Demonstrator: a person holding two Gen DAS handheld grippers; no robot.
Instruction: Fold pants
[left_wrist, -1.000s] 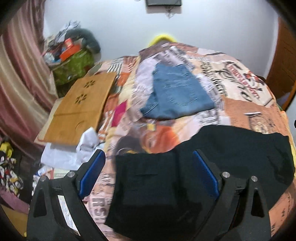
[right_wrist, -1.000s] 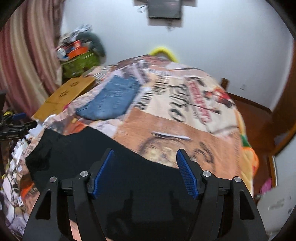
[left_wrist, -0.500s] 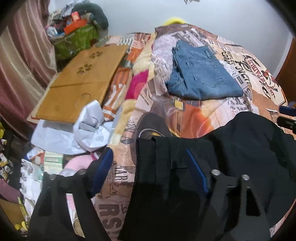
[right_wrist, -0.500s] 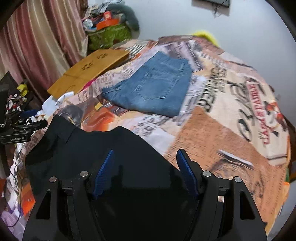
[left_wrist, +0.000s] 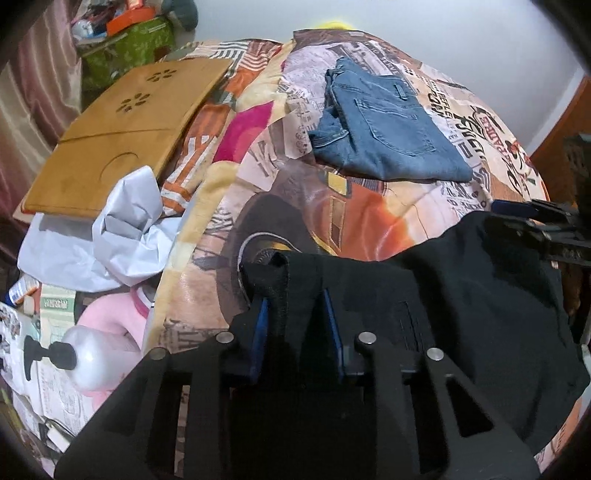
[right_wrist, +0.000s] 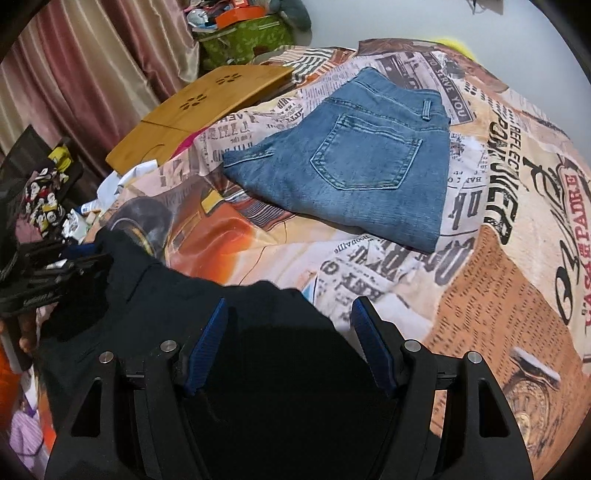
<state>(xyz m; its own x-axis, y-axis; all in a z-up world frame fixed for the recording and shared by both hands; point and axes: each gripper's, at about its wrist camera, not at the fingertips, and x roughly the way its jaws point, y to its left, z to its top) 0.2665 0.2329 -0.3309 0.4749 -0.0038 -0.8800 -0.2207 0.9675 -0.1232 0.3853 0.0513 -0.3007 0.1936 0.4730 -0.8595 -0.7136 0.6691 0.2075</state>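
A: Biggest first? Spread beneath both sets of jaws and far beyond them: a bed under a printed patchwork bedspread in newsprint, orange and tan (right_wrist: 476, 291).

B: Agreed. Next, lying flat on that bedspread and reaching under both grippers: black fabric pants (left_wrist: 480, 295), one corner bunched into a raised fold between the jaws of the left gripper (left_wrist: 295, 325). Closing at this moment, blue pads either side of the fold, seemingly touching the cloth.

A: And the right gripper (right_wrist: 290, 345)? Jaws apart but narrowing, hovering over the far rim of the black cloth, cloth below and between, pads clear of it.

B: Ahead of the right jaws, well apart from the black pants: folded blue denim jeans (right_wrist: 354, 166), back pocket up. Same jeans ahead and right of the left jaws.

A: Ahead and left of the left jaws: a flat tan wooden board with flower-shaped cutouts (left_wrist: 122, 129), at the bed's edge. Nearer, a crumpled white plastic bag (left_wrist: 122, 236) overlapping the board's near corner.

B: Smallest: just left of the left jaws, a white pump bottle with a black nozzle (left_wrist: 92, 358), lying on its side among clutter.
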